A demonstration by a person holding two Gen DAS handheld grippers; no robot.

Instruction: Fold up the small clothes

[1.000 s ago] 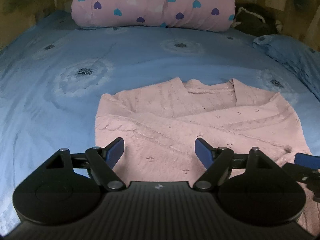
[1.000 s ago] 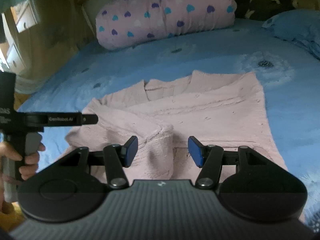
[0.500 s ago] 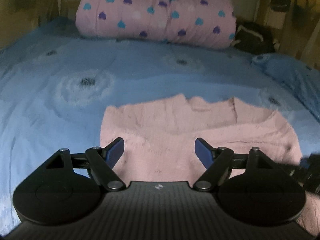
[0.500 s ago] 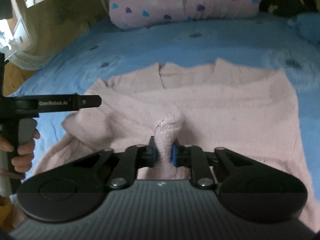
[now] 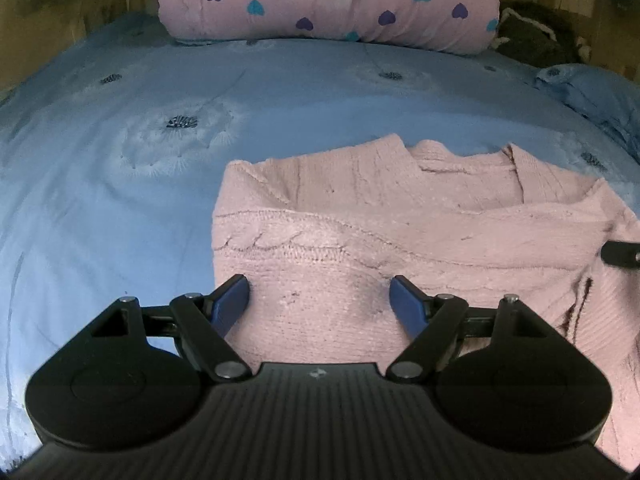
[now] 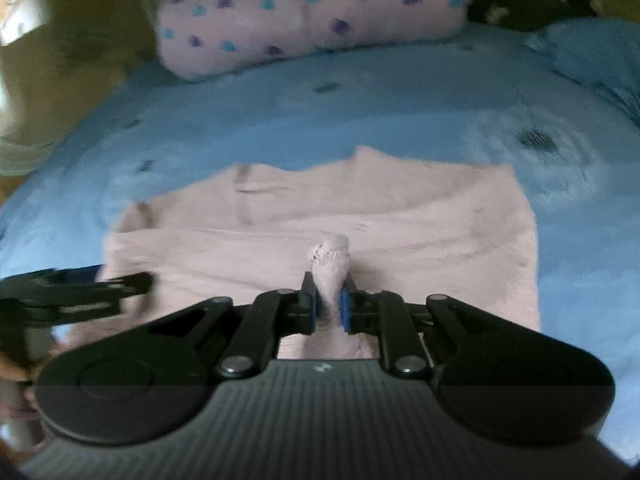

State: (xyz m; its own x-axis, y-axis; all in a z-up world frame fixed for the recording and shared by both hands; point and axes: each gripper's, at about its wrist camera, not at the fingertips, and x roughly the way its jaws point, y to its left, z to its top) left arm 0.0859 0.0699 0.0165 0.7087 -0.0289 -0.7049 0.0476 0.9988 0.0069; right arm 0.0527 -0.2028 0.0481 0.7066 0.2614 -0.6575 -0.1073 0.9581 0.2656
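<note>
A pink knit sweater (image 5: 400, 232) lies flat on the blue bed, neckline towards the far side, sleeves folded across its front. My left gripper (image 5: 320, 300) is open just above the sweater's near left part, and no fabric sits between its fingers. In the right wrist view the sweater (image 6: 400, 220) is blurred. My right gripper (image 6: 329, 308) pinches a raised sleeve end (image 6: 330, 264) between its blue pads. Its jaws are opening slightly, with the fabric still pressed between them. The left gripper (image 6: 80, 292) shows at that view's left edge.
A rolled pink quilt with hearts (image 5: 328, 0) lies across the head of the bed. The blue bedsheet (image 5: 120, 160) spreads wide to the left. A blue pillow (image 5: 592, 92) and a dark bundle (image 5: 536, 36) sit at the far right.
My right gripper closed on the raised sleeve end and carried it sideways over the sweater. My left gripper sank closer to the sweater's near left part, still open.
</note>
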